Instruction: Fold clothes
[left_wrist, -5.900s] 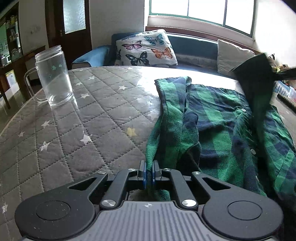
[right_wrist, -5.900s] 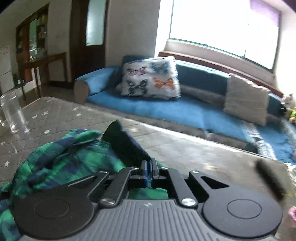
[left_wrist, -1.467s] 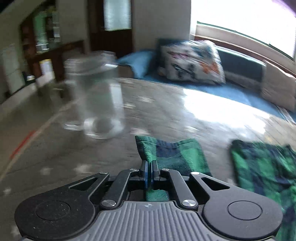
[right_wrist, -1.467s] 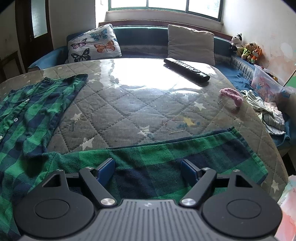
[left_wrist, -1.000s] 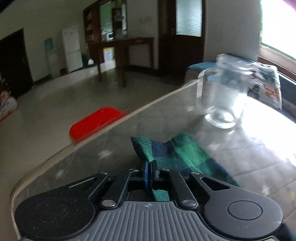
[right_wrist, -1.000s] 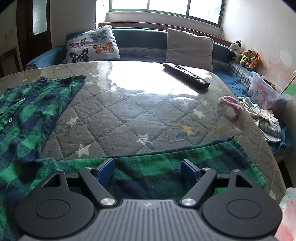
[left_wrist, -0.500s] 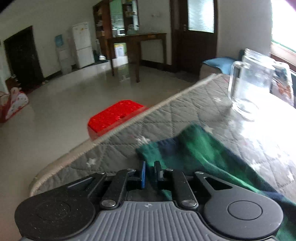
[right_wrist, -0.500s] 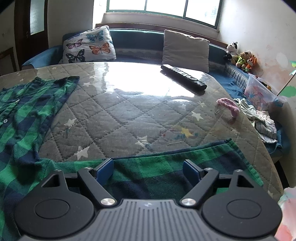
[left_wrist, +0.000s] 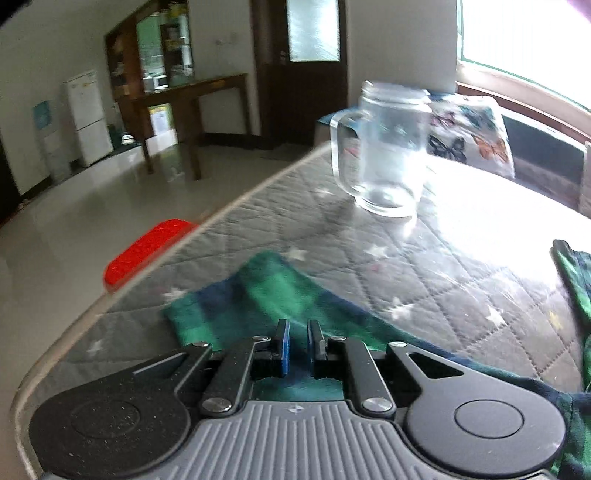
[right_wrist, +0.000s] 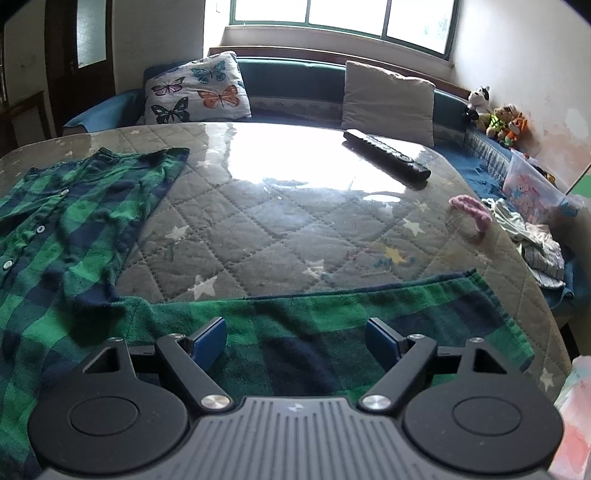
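Note:
A green and navy plaid shirt lies spread flat on the quilted grey table, its button front at the left of the right wrist view. One sleeve stretches rightward across the table just beyond my right gripper, which hangs wide open above it, holding nothing. In the left wrist view the other sleeve's cuff lies flat near the table's left edge. My left gripper is open a little just above that sleeve, with a small gap between its blue pads.
A glass mug stands on the table beyond the left sleeve. A black remote and a pink hair tie lie at the far right. A red stool sits on the floor past the left edge. A sofa with cushions is behind.
My left gripper carried the sleeve out to the left, set it down on the table and opened. The right gripper stays open over the other sleeve, having drawn back slightly.

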